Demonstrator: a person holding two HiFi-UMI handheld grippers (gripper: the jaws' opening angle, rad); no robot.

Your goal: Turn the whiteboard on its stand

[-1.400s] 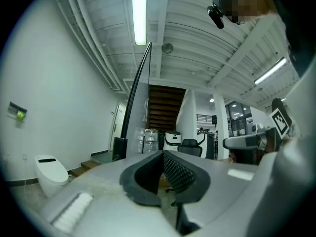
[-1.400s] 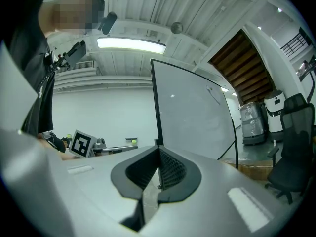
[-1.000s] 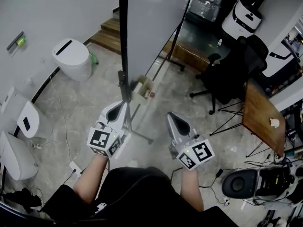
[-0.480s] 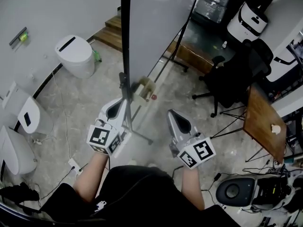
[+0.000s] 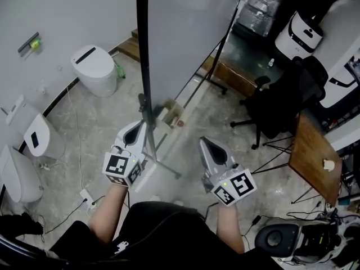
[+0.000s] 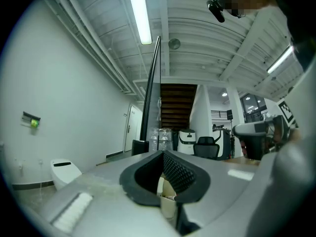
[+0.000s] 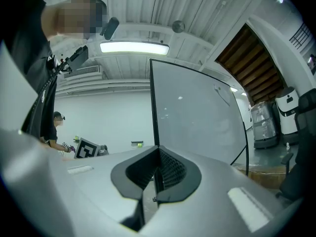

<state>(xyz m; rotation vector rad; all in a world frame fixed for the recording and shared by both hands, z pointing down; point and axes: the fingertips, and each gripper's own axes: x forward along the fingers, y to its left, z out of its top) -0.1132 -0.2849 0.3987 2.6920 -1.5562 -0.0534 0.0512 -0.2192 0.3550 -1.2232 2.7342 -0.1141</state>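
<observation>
A: Where is the whiteboard sitting?

B: The whiteboard [image 5: 180, 38] is standing upright on its stand [image 5: 147, 117], on the floor [image 5: 107, 122] straight ahead of the person. The head view is catching it almost edge-on. The dark frame edge is facing the person and the pale face is angling away to the right. A small cream box [image 5: 169, 112] is hanging low on the stand, just right of the post.

A: Left tool?

B: The left tool [image 5: 136, 129] is pointing forward, with its tip just beside the post, on the post's left. Whether it is touching the post, I cannot tell. In the left gripper view the jaws are meeting at their tips, closed and gripping nothing. The board's edge is rising behind them, and the cream box is showing through the hollow under the tips.

A: Right tool?

B: The right tool [image 5: 208, 144] is hovering to the right of the post, apart from it, over the floor. Its jaws are also pressing together with nothing between them. In the right gripper view the board's face is filling the background, and the frame edge is lining up behind the jaw tips.

A: Surroundings?

B: A black chair [image 5: 275, 100] is sitting to the right of the board. A wooden tabletop [image 5: 315, 151] is standing further right. A white toilet-like unit [image 5: 95, 69] is sitting by the left wall.
</observation>
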